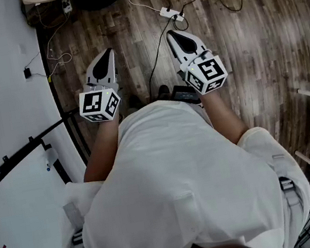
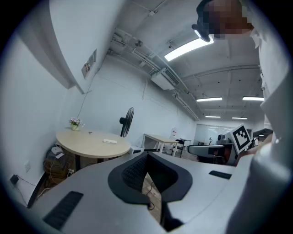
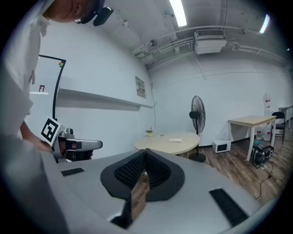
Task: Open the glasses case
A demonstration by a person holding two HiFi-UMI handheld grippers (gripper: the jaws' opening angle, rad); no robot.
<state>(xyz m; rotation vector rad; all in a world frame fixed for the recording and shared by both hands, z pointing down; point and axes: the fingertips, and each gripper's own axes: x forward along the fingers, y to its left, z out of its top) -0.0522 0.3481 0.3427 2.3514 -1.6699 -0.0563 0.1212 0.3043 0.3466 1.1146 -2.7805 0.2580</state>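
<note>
- The brown wood-plank floor [image 1: 236, 46] stretches from our feet to the round beige-topped table [image 3: 167, 144]. White and black cables [image 1: 152, 8] trail over it on our side of the table. We stand well apart from the table.
- A black pedestal fan [image 3: 197, 114] stands just beside the table, which is the only surface ahead of us that carries anything small.
- Our left gripper [image 1: 108, 52], white with black ridged pads, points roughly level toward the table. Its jaws meet tip to tip and hold nothing; only floor shows through the gap behind the tips.
- Our right gripper [image 1: 171, 34], of the same make, is held beside it and aimed toward the same table. Its jaws are likewise pressed together and empty.
- A small pale flat object [image 3: 175, 140] lies on the table top, toward its middle. It is too small for us to say whether it is the glasses case, and we see no case anywhere else.
- We judge that the opening has not begun. This is the approach, and nothing has been reached or touched.
- The next move calls for closing in on the table and confirming the case. We would then part both pairs of jaws, steady the base with one gripper and lift the lid with the other.
</note>
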